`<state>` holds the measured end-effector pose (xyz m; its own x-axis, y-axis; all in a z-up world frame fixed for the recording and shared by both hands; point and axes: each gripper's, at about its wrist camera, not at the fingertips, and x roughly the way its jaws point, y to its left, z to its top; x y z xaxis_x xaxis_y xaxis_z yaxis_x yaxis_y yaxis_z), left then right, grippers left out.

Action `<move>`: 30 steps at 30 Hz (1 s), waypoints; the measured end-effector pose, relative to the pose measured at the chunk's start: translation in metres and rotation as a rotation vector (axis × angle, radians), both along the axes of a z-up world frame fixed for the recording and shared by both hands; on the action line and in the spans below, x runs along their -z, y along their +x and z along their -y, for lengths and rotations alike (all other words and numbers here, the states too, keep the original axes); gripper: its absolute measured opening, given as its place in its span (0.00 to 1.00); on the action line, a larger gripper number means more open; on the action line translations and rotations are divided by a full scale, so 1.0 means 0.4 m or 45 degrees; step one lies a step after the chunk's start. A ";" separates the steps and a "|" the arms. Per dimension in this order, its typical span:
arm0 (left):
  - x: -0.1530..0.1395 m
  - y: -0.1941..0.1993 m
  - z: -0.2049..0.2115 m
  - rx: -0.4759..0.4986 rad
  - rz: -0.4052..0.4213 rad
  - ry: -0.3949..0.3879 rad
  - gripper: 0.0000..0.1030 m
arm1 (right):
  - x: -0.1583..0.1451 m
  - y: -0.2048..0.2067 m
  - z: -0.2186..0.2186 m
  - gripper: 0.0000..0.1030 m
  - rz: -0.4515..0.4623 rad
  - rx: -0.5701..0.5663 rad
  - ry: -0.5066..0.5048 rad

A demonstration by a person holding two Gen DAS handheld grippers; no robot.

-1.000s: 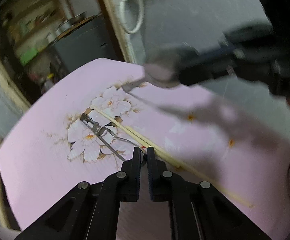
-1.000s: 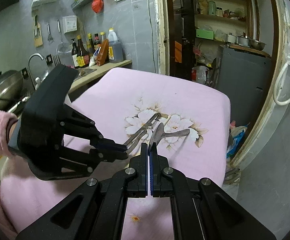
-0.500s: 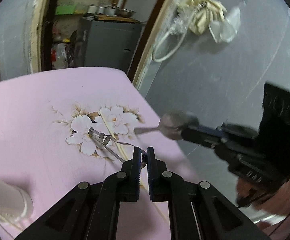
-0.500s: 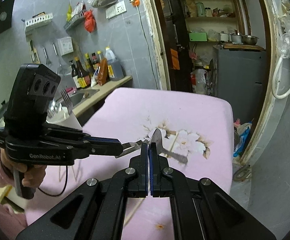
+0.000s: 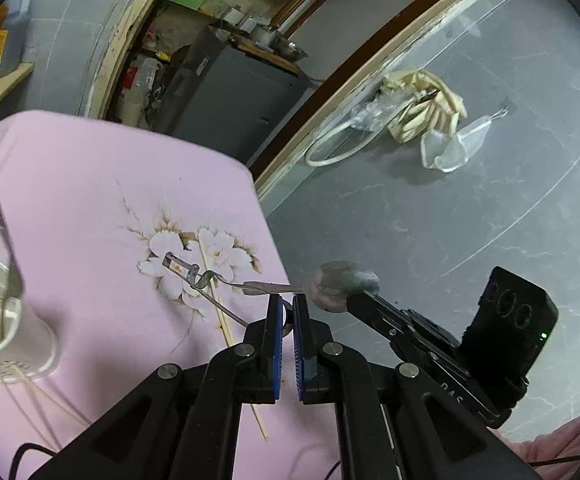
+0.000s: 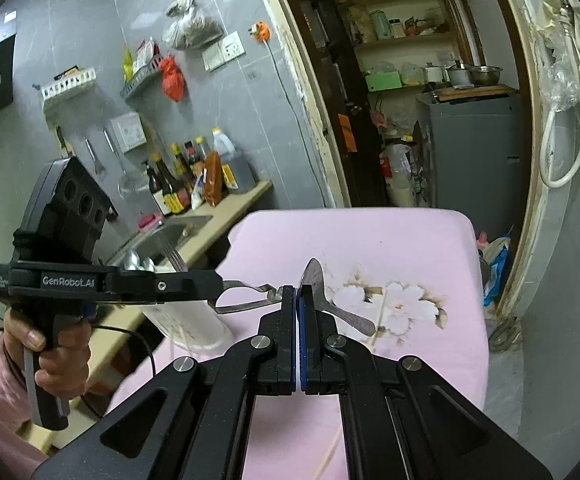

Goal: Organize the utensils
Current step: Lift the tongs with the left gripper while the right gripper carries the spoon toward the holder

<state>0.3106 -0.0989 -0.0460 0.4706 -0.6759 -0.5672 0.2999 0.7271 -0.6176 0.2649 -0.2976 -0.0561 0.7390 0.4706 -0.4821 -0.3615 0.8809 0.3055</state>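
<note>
My right gripper (image 6: 299, 300) is shut on a steel spoon (image 6: 317, 280), held by its bowl with the handle pointing down toward the pink cloth; the spoon also shows in the left wrist view (image 5: 344, 286). My left gripper (image 5: 286, 306) is shut on a bent wire utensil (image 5: 194, 276), lifted above the cloth; it also shows in the right wrist view (image 6: 246, 294). A white utensil cup (image 5: 14, 340) holding a fork (image 5: 8, 248) and chopsticks stands at the left. A single chopstick (image 5: 226, 328) lies on the cloth.
The table has a pink flowered cloth (image 5: 90, 200). A sink counter with bottles (image 6: 186, 188) is at the left, a grey cabinet (image 6: 470, 152) beyond the doorway, and a grey wall (image 5: 450, 220) close on the right.
Both grippers have risen from the cloth with their utensils. The left gripper has swung left, bringing the white cup into its view.
</note>
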 end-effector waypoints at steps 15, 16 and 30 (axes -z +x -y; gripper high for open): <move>-0.205 -0.082 -0.157 0.066 0.215 -0.035 0.05 | -0.197 -0.083 -0.175 0.01 0.160 0.016 -0.045; -0.219 -0.089 -0.174 0.070 0.226 -0.049 0.05 | -0.209 -0.089 -0.187 0.01 0.173 0.013 -0.043; -0.333 -0.182 -0.394 0.090 0.257 -0.246 0.04 | -0.310 -0.154 -0.378 0.01 0.284 -0.086 0.009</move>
